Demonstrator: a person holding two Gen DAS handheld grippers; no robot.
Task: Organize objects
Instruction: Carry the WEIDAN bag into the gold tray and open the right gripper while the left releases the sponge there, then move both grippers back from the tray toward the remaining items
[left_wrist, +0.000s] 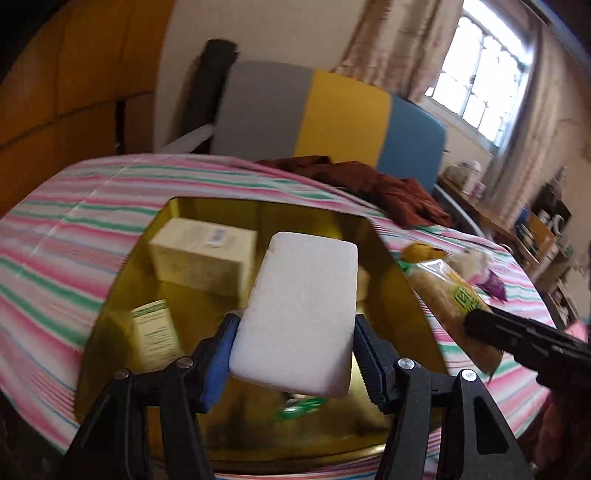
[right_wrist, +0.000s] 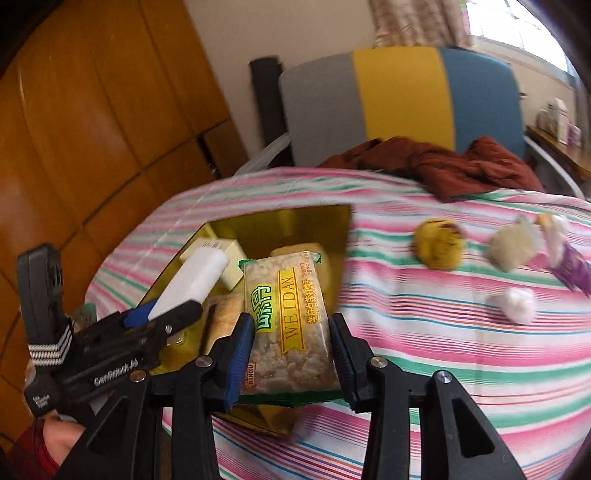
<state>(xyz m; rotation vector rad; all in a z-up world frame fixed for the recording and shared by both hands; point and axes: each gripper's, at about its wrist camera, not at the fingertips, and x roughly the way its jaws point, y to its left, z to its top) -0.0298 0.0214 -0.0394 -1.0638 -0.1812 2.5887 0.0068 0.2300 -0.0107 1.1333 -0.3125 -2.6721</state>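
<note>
My left gripper (left_wrist: 297, 343) is shut on a white rectangular block (left_wrist: 303, 306) and holds it tilted above an open gold box (left_wrist: 400, 306). A cream carton (left_wrist: 203, 254) and a green-labelled packet (left_wrist: 155, 332) lie inside the box. In the right wrist view, my right gripper (right_wrist: 291, 356) is shut on a clear snack packet (right_wrist: 284, 295) with a yellow "WEIDAN" label, over the gold box's (right_wrist: 295, 225) near right edge. The left gripper (right_wrist: 162, 314) with the white block (right_wrist: 197, 278) is just to its left. The right gripper (left_wrist: 480, 326) and snack packet (left_wrist: 443, 291) also show at the left wrist view's right side.
The box sits on a pink, green and white striped cloth (right_wrist: 443, 350). To its right lie a yellow round item (right_wrist: 439, 243), a cream packet (right_wrist: 511, 243), a purple packet (right_wrist: 572, 273) and a white ball (right_wrist: 515, 304). A maroon cloth (right_wrist: 443, 166) and a grey-yellow-blue chair back (right_wrist: 399, 99) stand behind.
</note>
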